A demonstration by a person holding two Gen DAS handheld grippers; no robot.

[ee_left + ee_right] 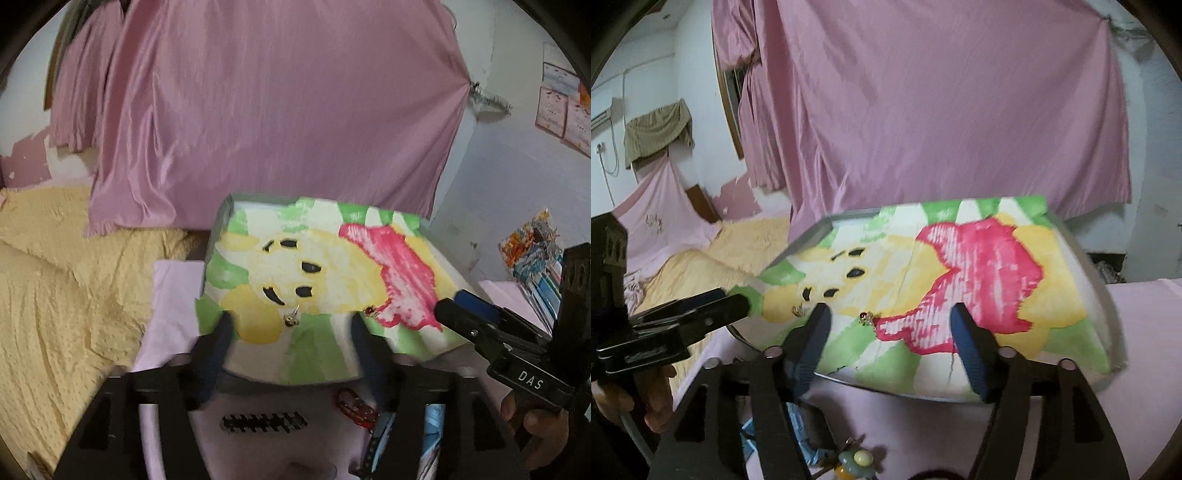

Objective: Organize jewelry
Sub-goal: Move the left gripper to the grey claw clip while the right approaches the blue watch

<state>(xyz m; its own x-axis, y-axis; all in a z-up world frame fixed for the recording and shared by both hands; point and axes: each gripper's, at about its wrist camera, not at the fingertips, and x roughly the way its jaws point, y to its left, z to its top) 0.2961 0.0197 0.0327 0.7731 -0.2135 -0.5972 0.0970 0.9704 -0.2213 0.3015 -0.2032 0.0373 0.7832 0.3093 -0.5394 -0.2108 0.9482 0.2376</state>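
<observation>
Left wrist view: the left gripper (290, 326) stands released, fingers spread over the near edge of a tray (221, 221) lined with a cartoon cloth (332, 266). Between the fingertips lies a small gold earring (291, 318); a second earring (370, 312) sits right of centre. A black hair comb (264, 422) and red clip (354, 406) lie at the bottom, on the pink sheet.

Right wrist view: the right gripper (890, 319) is likewise spread, empty, with the red-stoned earring (866, 318) between its fingertips, seemingly untouched though blur obscures it. The other earring (797, 311) lies left of it.
</observation>
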